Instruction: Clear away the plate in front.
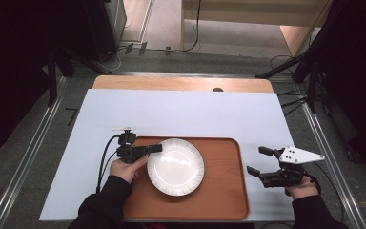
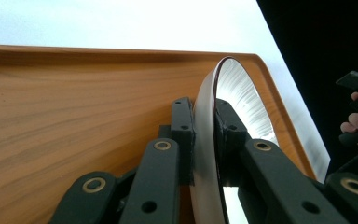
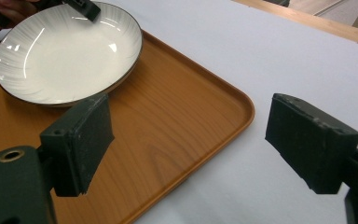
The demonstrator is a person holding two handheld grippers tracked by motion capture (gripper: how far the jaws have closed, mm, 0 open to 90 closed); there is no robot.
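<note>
Left claw (image 1: 156, 148) level — clamped on plate (image 1: 175, 167) rim.

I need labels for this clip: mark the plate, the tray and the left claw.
plate (image 1: 176, 168): high view, on its white centre.
tray (image 1: 224, 191): high view, on bare wood right of the plate.
left claw (image 1: 156, 148): high view, at its tips shut on the plate's rim.

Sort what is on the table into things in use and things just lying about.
In use: plate, its rim pinched by the left gripper; wooden tray under it.
Lying about: small pale object on the white table cover, beyond the tray. The right gripper waits open beside the tray.
</note>
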